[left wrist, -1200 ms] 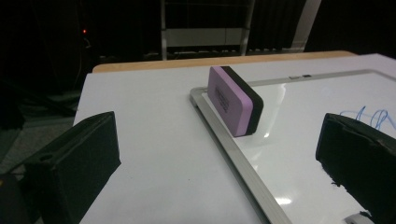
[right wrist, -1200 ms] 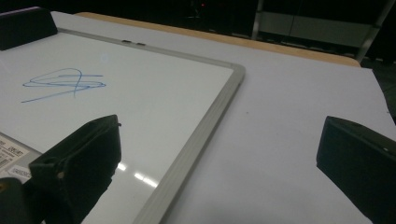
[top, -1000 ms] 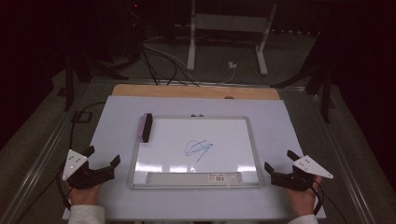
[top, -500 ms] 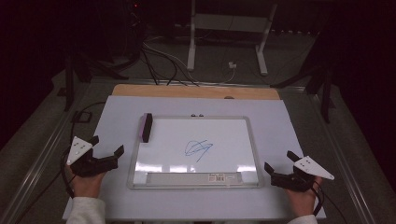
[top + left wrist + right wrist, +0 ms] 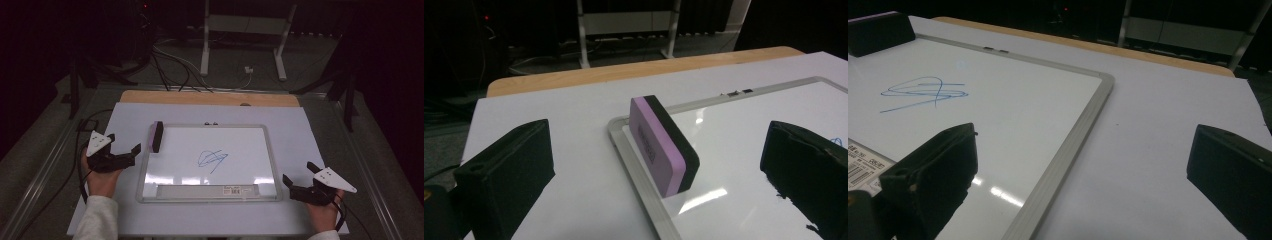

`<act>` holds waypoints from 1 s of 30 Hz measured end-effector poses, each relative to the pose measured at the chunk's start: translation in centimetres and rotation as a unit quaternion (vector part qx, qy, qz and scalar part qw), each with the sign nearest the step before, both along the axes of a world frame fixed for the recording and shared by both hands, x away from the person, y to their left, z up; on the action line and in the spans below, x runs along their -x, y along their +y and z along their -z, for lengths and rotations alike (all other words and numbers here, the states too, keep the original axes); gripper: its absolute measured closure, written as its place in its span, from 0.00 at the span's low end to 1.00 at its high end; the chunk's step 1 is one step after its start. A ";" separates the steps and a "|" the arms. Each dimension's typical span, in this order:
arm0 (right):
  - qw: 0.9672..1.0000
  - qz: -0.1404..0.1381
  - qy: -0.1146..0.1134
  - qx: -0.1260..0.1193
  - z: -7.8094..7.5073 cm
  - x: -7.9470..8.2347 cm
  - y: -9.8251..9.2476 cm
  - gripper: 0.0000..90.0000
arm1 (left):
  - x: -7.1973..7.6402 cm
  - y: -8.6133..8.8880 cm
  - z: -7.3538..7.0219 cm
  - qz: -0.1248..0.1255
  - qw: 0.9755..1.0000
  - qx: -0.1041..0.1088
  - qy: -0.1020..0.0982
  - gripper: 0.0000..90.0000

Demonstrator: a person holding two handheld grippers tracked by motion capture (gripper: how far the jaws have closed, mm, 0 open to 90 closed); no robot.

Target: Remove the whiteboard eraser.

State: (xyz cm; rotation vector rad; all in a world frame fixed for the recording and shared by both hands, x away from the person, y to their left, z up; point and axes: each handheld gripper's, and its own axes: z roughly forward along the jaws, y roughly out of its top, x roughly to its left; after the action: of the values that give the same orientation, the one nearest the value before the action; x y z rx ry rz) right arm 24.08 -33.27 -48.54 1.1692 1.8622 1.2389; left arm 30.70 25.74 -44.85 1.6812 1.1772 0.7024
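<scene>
Eraser stands on edge, long axis seemingly running front-to-back.

A framed whiteboard lies flat on the white tabletop, a blue scribble near its middle. An eraser stands on edge at its far left corner. The left gripper sits just left of the board, jaws apart; the right gripper rests off the near right corner, jaws seemingly spread.

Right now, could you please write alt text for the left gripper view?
A purple-and-black foam eraser stands on edge at the corner of a silver-framed whiteboard, centred ahead of the open left claw on a white table.
</scene>
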 end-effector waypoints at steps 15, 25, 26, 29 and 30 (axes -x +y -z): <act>1.000 0.000 0.002 -0.001 0.0 0.0 -0.1 0.00 | -3.5 -2.1 0.6 0.012 0.999 -0.006 0.036 0.04; 1.000 -0.001 0.003 0.000 0.1 -0.1 0.0 0.00 | -4.9 -2.9 1.6 0.017 0.998 -0.002 0.063 0.06; 1.000 -0.001 0.003 0.001 0.1 -0.1 0.0 0.00 | -5.0 -2.9 1.7 0.016 0.998 -0.002 0.067 0.06; 1.000 -0.002 0.003 0.001 0.1 -0.1 0.0 0.00 | -5.3 -3.1 2.0 0.019 0.997 0.005 0.073 0.07; 1.000 -0.002 0.004 0.001 0.1 -0.1 0.0 0.00 | -5.4 -3.2 2.1 0.019 0.997 0.007 0.076 0.07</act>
State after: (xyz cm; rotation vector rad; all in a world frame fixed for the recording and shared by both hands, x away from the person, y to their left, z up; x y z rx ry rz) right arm 24.19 -33.26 -48.67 1.1712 1.8719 1.2353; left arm 36.07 22.51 -46.96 1.7659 1.2478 0.5494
